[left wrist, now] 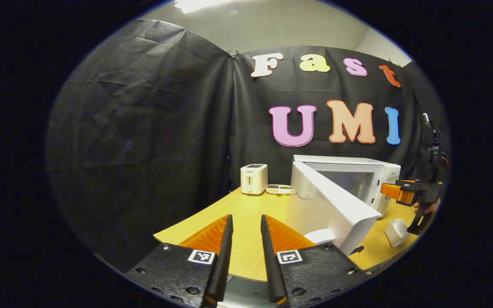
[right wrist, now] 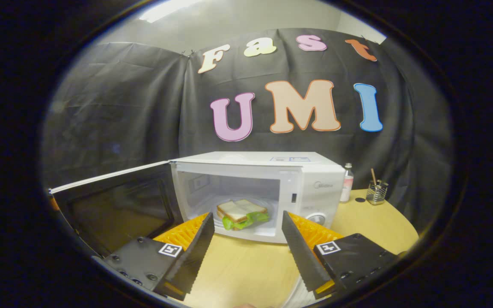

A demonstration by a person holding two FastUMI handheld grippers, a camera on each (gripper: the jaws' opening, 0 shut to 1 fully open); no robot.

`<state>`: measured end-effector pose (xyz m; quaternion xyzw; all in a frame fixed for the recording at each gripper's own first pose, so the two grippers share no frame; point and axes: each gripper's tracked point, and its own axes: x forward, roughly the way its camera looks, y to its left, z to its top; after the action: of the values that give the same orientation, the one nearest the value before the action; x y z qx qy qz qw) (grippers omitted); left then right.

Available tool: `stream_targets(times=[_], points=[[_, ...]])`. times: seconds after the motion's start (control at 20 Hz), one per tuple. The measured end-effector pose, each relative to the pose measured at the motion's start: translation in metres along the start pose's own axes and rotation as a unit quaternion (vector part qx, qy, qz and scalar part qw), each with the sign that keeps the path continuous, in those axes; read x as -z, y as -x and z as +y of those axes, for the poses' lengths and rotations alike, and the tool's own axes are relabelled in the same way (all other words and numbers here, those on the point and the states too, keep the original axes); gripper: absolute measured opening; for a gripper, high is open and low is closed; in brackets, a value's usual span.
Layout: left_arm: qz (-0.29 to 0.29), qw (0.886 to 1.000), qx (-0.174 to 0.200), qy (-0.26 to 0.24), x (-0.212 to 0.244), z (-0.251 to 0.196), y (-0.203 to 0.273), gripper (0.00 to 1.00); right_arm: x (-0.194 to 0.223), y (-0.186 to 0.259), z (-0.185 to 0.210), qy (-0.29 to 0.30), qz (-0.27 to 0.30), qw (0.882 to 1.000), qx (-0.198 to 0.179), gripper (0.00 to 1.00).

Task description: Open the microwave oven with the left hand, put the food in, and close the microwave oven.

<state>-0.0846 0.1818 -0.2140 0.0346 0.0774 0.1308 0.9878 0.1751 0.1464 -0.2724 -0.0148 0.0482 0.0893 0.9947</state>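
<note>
Black cloth behind the desk (right wrist: 246, 269); sandwich (right wrist: 241, 214) already inside the microwave (right wrist: 310, 188), right claw (right wrist: 248, 239) spread and empty, left claw (left wrist: 246, 239) narrowly parted, empty: next, push the swung-out door (left wrist: 336, 205) shut squarely from its outer face.

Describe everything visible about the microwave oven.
The microwave oven is a white box that looks like plastic or painted metal, standing upright on the wooden table before the black cloth wall. Its door, hinged on the left in the right gripper view, is swung wide open, dark window facing inward. A round knob sits low on its right-hand control panel. Inside, a sandwich with green lettuce rests on a plate. Neither gripper touches the oven.
</note>
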Motion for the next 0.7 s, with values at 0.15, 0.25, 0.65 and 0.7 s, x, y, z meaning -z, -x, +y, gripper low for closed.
stream_targets(times=[0.15,0.25,0.65,0.7], points=[[-0.007,1.0,0.001,-0.015,-0.002,-0.016,-0.004,0.0,-0.012,0.03,-0.027,-0.008,-0.01,1.0,0.009,0.97],[-0.009,1.0,0.019,-0.014,0.0,-0.033,0.0,0.06,-0.02,0.048,-0.048,-0.003,-0.016,1.0,0.021,0.92],[0.01,0.995,0.097,0.004,0.024,-0.114,-0.004,0.01,-0.032,0.106,-0.111,-0.009,-0.036,0.997,0.074,0.92],[0.007,0.995,0.103,0.001,0.023,-0.121,-0.007,0.01,-0.032,0.112,-0.116,-0.005,-0.038,0.996,0.08,0.92]])
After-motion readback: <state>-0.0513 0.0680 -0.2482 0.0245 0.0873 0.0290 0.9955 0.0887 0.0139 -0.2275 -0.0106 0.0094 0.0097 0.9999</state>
